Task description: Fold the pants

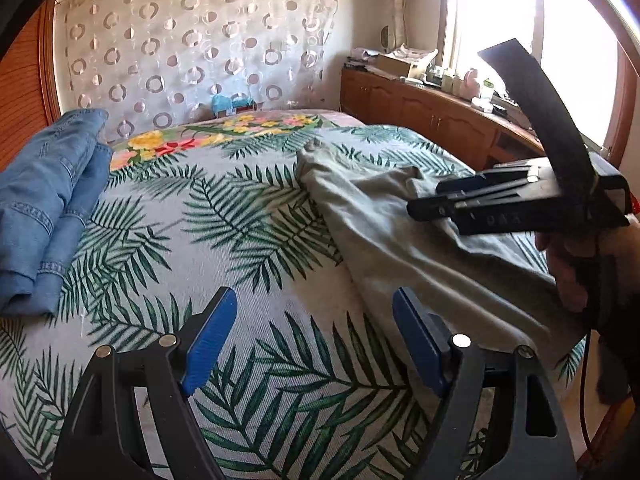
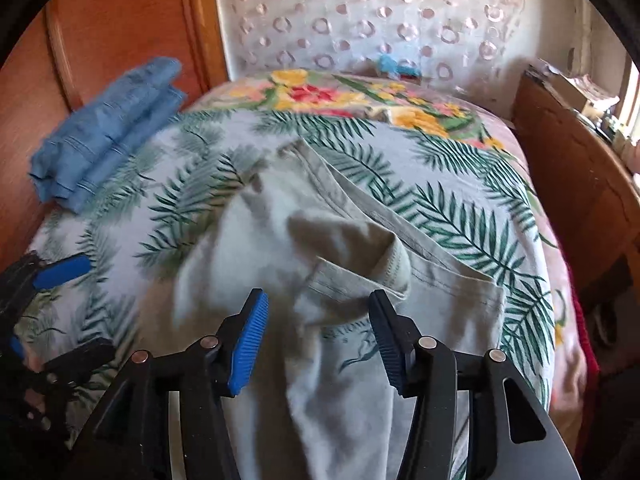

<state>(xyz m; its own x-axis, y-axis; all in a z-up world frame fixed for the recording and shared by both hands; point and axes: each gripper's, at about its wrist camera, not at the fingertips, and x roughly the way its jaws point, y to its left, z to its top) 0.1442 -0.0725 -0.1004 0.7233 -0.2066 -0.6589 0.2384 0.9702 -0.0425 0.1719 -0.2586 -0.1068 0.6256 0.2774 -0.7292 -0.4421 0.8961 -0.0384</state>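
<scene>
Room: a bedroom with a bed [image 1: 248, 208] under a palm-leaf and flower bedspread, a ring-patterned curtain [image 1: 192, 40] behind its far end, and a bright window [image 1: 500, 32] ahead and to the right of the left fingers.
Furniture: a wooden cabinet [image 1: 420, 112] with small clutter on top stands under the window, well beyond the left fingers; a wooden panel [image 2: 120, 20] rises ahead and to the left of the right fingers.
Pants: pale grey-green pants [image 2: 320, 248] lie rumpled on the bedspread, directly ahead of and beneath the right fingers, with a folded-over pocket or waist edge just beyond the fingertips. In the left wrist view the same pants [image 1: 400, 232] lie ahead and to the right of the left fingers.
Denim: a folded blue denim garment [image 1: 48, 200] sits at the bed's edge, far ahead and to the left of both pairs of fingers, well apart from the pants.
Left gripper [image 1: 312, 340]: fingers wide apart above bare bedspread, nothing between them; the pants' near edge lies just beside the right-hand finger.
Right gripper [image 2: 318, 340]: fingers apart over the pants, with cloth seen in the gap below them, but the blue pads do not press on it. From the left wrist view this gripper [image 1: 432, 204] hangs over the pants, held by a hand [image 1: 576, 264].
</scene>
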